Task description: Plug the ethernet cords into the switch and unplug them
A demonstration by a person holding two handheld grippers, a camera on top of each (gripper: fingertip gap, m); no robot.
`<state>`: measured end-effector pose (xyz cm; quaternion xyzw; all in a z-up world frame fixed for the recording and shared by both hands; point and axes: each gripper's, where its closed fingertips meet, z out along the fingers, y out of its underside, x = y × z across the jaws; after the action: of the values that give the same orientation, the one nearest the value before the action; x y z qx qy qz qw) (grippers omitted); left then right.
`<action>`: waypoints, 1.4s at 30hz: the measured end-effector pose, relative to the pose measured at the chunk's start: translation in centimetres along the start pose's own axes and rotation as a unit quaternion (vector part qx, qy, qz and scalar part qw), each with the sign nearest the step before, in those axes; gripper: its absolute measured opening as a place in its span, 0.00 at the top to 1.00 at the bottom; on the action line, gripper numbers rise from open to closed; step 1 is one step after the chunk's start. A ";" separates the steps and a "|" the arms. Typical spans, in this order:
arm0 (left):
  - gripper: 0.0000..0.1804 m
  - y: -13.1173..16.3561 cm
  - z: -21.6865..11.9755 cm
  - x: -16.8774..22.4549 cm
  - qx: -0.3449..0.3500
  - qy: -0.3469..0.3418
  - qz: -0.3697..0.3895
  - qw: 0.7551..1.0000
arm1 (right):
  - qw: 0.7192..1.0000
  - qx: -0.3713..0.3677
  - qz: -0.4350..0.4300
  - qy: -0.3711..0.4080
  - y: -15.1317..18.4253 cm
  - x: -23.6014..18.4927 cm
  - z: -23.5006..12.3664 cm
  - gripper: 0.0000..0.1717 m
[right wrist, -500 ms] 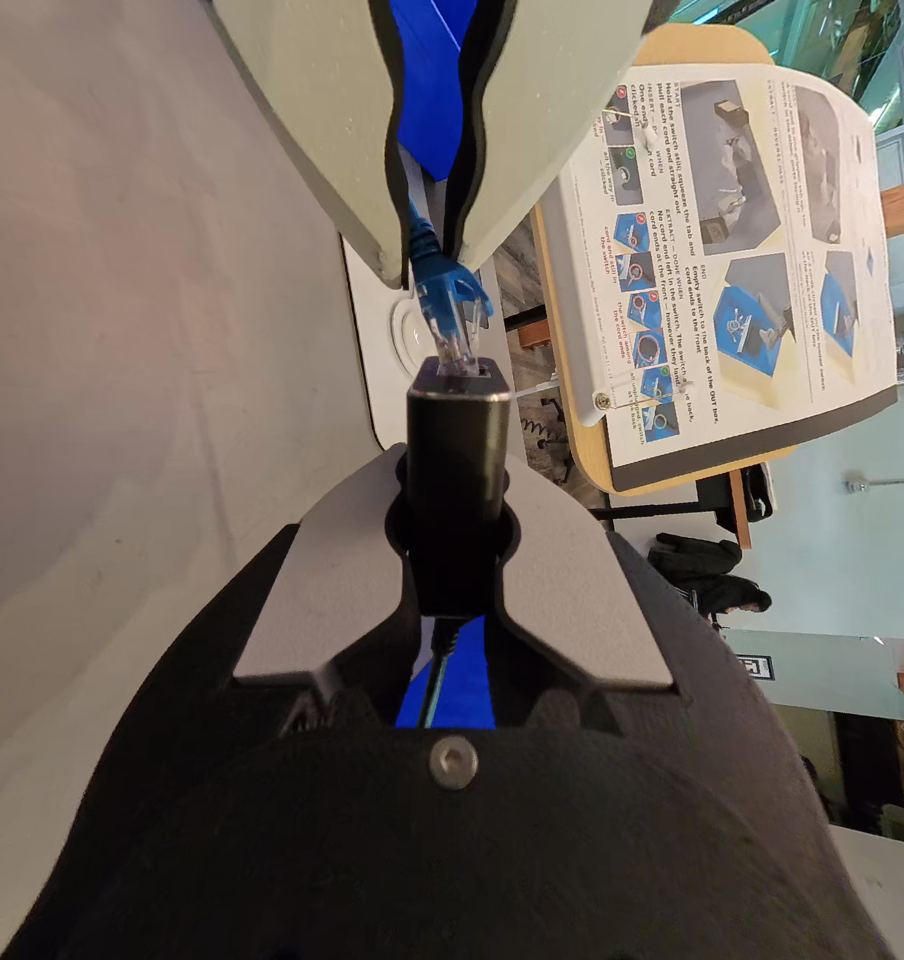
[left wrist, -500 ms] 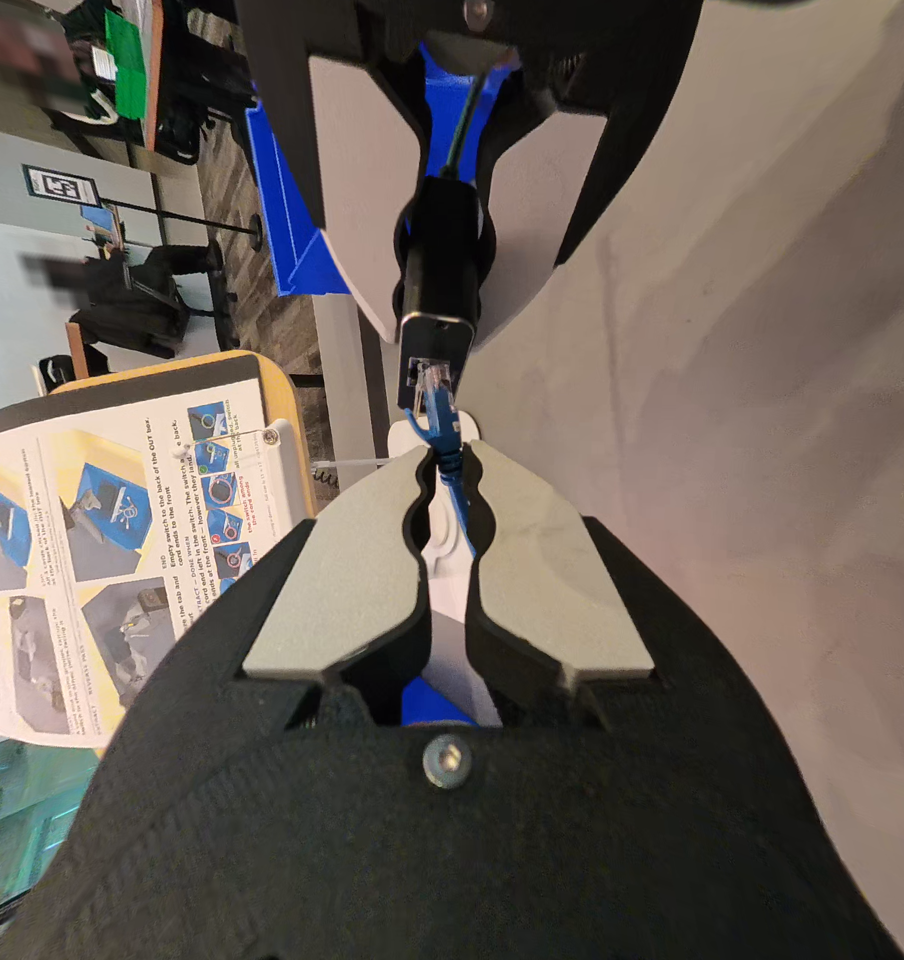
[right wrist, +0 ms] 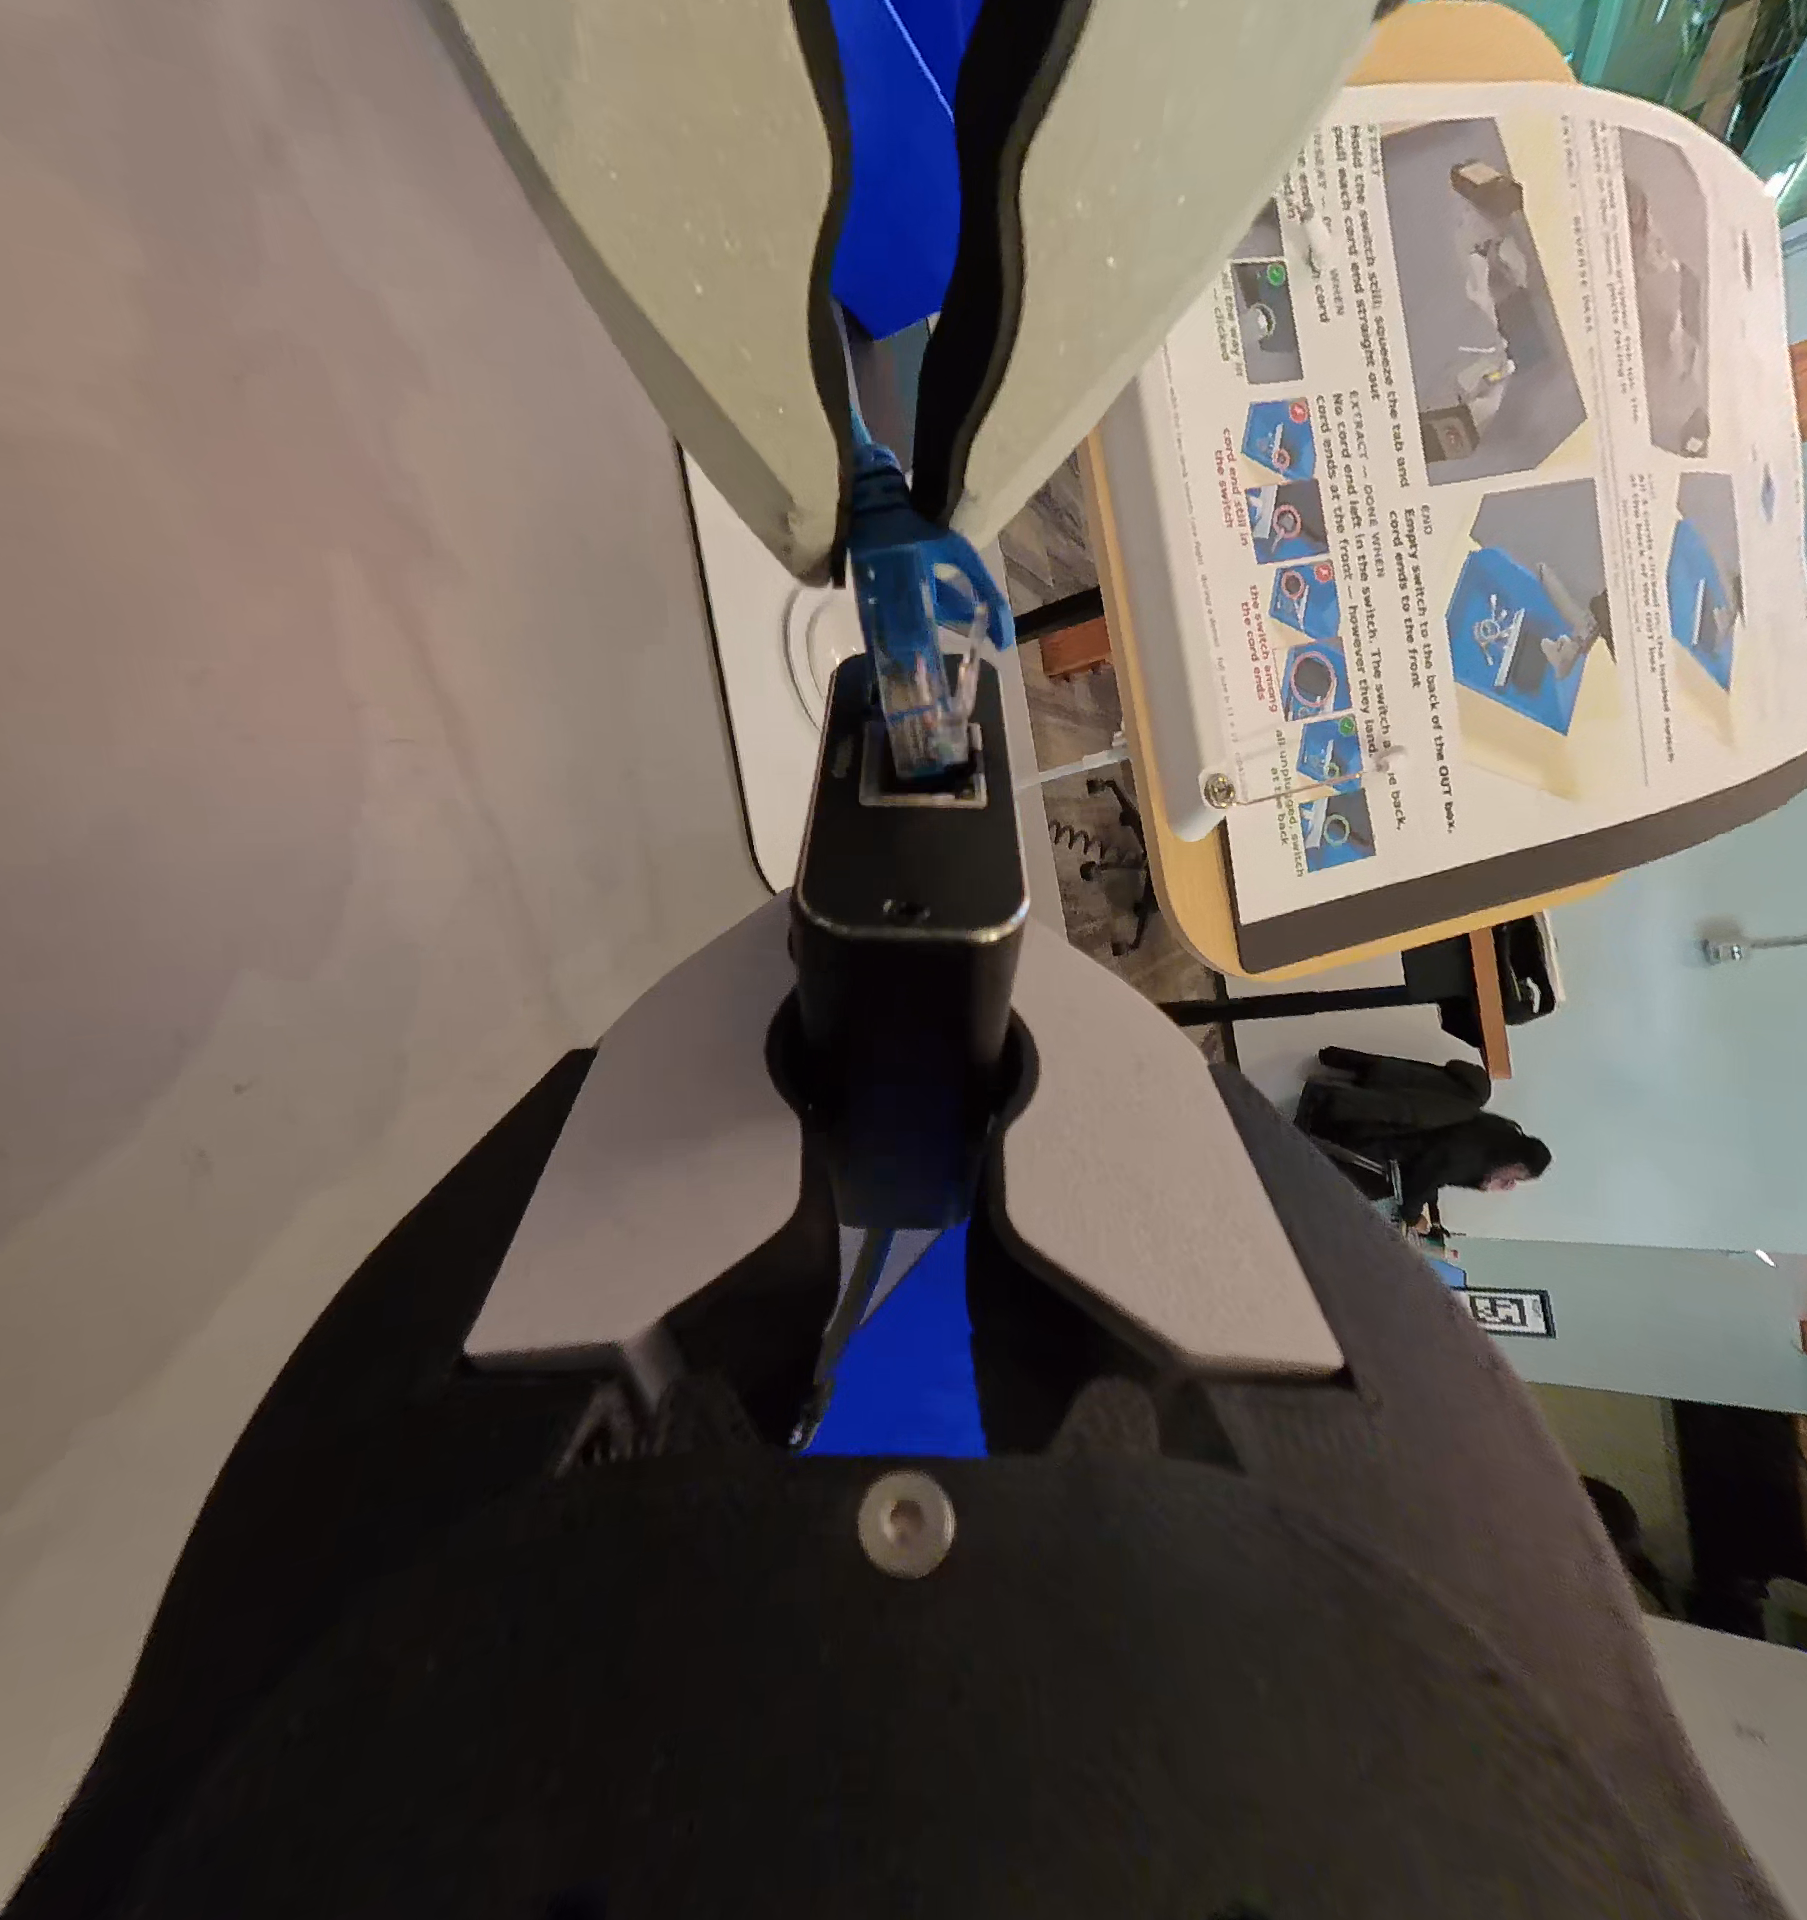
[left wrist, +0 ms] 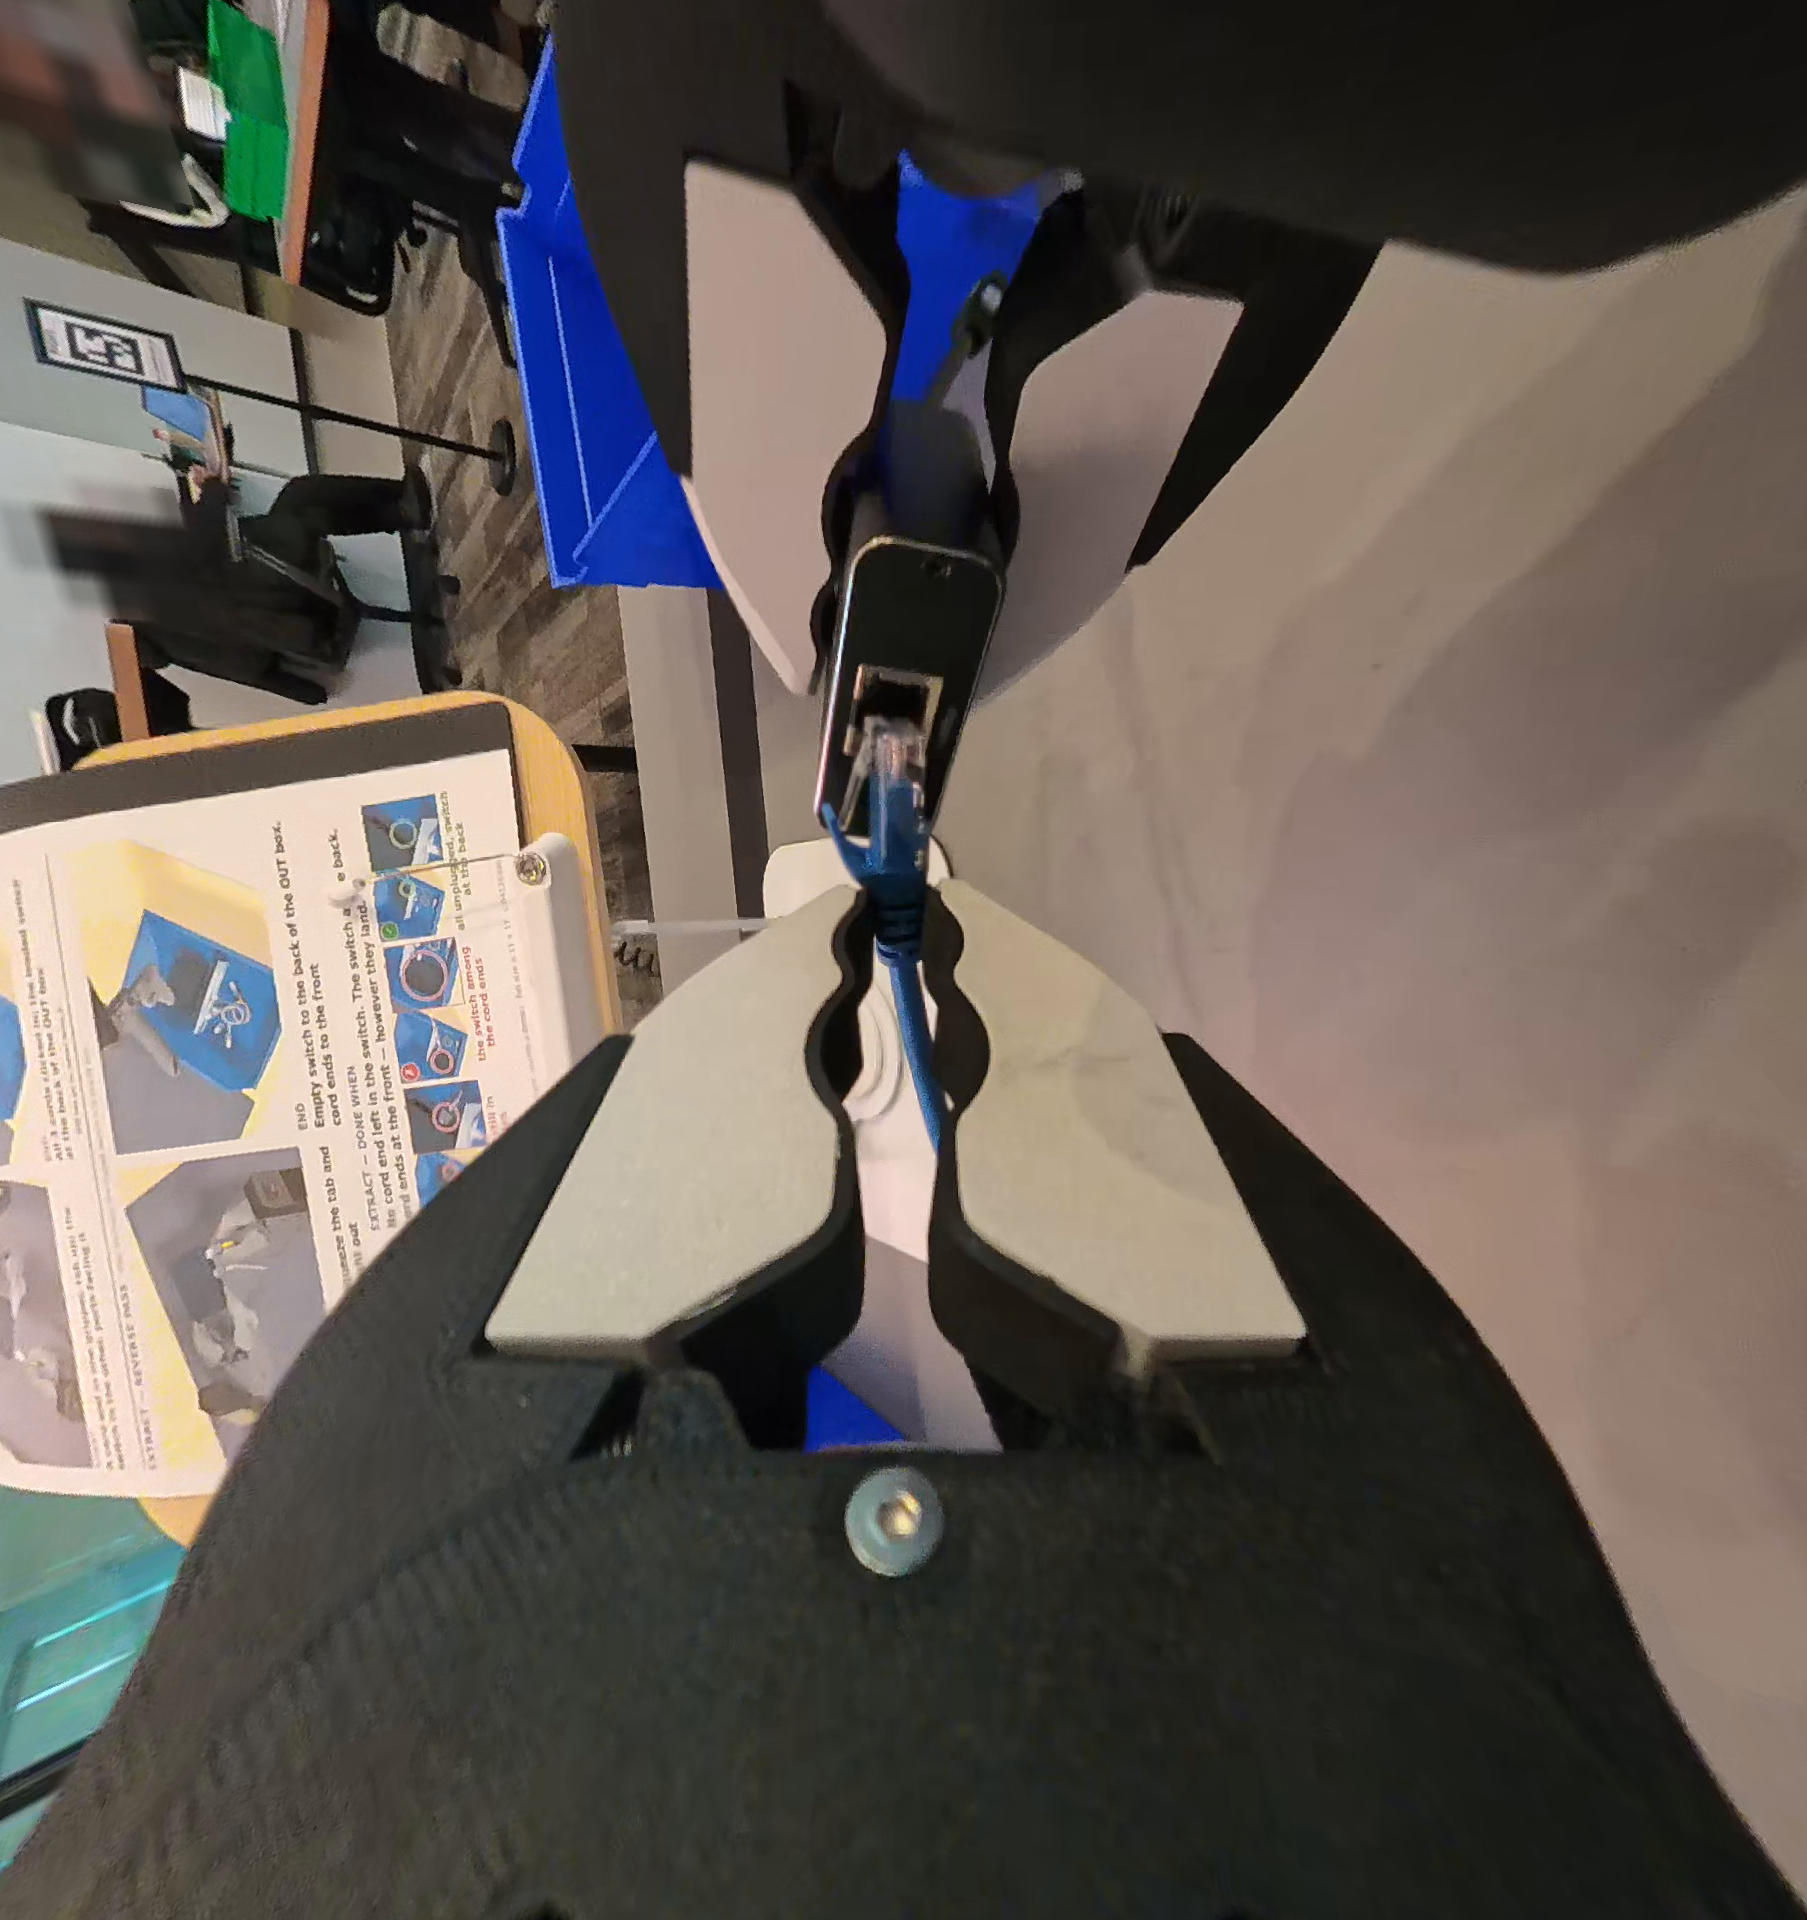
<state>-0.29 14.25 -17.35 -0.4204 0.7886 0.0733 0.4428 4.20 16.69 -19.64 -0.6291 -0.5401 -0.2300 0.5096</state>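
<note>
Above the grey worktop (left wrist: 1501,935), left gripper (left wrist: 894,914) pinching blue cord (left wrist: 914,1039) is seating its plug (right wrist: 187,686) partway into the right gripper (right wrist: 904,1049)-clamped switch (right wrist: 904,987); unplugging remains.

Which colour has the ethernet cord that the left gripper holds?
The ethernet cord is blue, with a clear plug tip; the left wrist view shows it best.

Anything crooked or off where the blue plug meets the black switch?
Yes. The blue plug enters the switch port tilted, only partly seated, not square to the opening. Nothing looks damaged; the left gripper grips the cord's boot.
</note>
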 end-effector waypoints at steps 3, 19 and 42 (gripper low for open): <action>0.96 0.4 0.2 -0.1 -0.007 0.001 -0.013 1.000 | 1.000 -0.009 -0.004 0.002 0.2 0.0 0.0 0.84; 0.96 7.1 4.5 4.3 -0.073 0.063 -0.095 0.991 | 0.996 -0.065 -0.002 -0.061 3.0 -3.4 2.0 0.84; 0.83 1.3 7.3 6.6 0.101 0.079 -0.044 0.991 | 0.980 -0.026 0.047 -0.191 1.6 -8.1 2.6 0.84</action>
<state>1.73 14.67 -27.06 -0.4120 0.8053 -0.0593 0.4222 2.50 15.58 -28.11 -0.6993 -0.5913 -0.0953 0.3902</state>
